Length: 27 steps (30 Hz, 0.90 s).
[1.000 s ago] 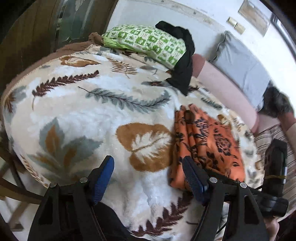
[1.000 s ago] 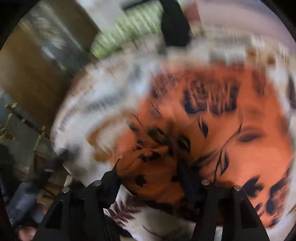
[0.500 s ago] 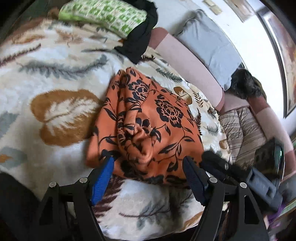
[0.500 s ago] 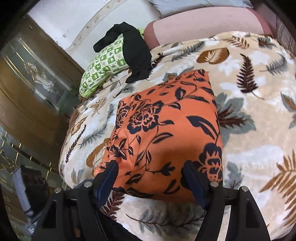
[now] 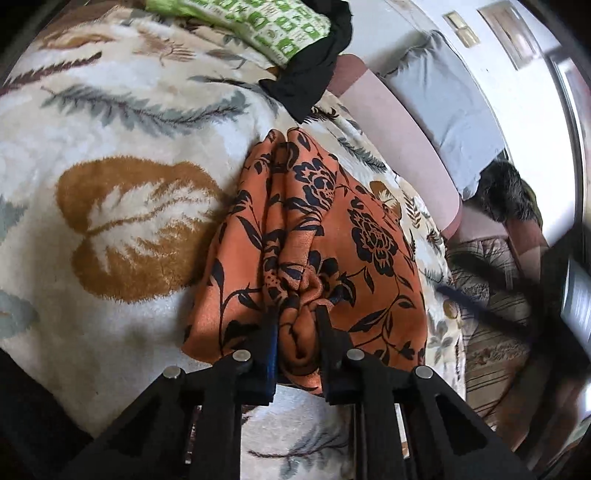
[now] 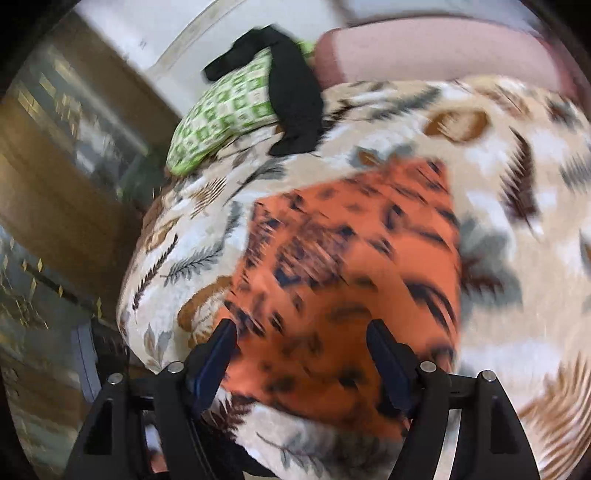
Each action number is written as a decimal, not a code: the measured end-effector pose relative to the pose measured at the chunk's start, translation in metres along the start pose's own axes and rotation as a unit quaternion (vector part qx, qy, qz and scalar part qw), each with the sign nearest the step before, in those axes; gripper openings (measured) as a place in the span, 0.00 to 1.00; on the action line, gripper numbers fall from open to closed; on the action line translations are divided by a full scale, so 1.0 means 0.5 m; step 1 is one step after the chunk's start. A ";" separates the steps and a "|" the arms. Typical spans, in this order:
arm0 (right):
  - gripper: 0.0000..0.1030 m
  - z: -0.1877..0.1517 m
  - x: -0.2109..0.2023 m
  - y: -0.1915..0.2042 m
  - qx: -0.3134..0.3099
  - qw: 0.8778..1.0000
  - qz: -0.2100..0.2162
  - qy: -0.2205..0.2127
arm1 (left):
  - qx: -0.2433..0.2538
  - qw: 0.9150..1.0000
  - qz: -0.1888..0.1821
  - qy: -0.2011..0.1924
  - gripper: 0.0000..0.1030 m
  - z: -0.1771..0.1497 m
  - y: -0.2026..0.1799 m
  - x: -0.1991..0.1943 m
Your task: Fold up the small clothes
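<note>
- The orange floral garment (image 5: pixel 369 236) lies on the leaf-print blanket (image 5: pixel 122 206), bunched into a long lump. Its long axis runs from the near edge of the blanket toward the green checked pillow (image 5: pixel 273 26) at the far end.
- The near end of it is the bit that's gathered into folds, and the left gripper (image 5: pixel 295 314) has its fingers closed tight on that bunch, cloth squeezed between them.
- The right gripper (image 6: pixel 301 328) hovers over the near end of the same garment (image 6: pixel 351 266) with its fingers spread wide, nothing between them. Can't tell if the tips touch the fabric, the right wrist view is badly motion-blurred.
- Hard to see stuff: the garment's underside and how many layers it's folded into are hidden. Its pattern is just smears in the right wrist view.
- Looks-wise: bright orange, black flowers and trailing leaves, thin and drapey, with deep creases down the middle.
- A black cloth (image 5: pixel 314 70) is draped over the pillow's end, hanging onto the blanket just beyond the garment's far tip, not touching it.
- A pink bolster (image 5: pixel 402 147) runs along the blanket's far side, beside the garment.
</note>
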State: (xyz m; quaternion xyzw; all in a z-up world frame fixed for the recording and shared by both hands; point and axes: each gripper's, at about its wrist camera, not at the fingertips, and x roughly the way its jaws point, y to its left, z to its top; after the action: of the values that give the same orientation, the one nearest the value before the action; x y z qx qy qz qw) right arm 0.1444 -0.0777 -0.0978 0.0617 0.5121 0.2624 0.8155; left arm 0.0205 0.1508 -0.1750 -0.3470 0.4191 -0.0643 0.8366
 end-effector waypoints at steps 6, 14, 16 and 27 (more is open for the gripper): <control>0.81 0.157 0.186 0.118 -0.047 0.989 -0.077 0.120 | 0.035 0.999 0.016 -0.022 0.20 -0.011 -0.003 -0.005; 0.73 0.193 0.350 0.136 -0.066 0.956 -0.192 0.212 | 0.058 0.998 0.022 -0.031 0.21 -0.018 -0.003 -0.009; 0.47 0.199 0.346 0.126 -0.058 0.955 -0.202 0.211 | 0.062 0.997 0.024 -0.031 0.21 -0.015 -0.003 -0.003; 0.18 0.227 0.246 0.120 0.004 0.990 -0.068 0.121 | 0.110 0.987 0.066 -0.096 0.17 -0.008 -0.024 -0.063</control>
State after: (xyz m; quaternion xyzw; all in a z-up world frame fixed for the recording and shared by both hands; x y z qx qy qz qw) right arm 0.2625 0.0529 -0.1217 -0.0027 0.6109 0.2097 0.7634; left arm -0.0002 0.1522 -0.1483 -0.2293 0.3488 -0.0211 0.9085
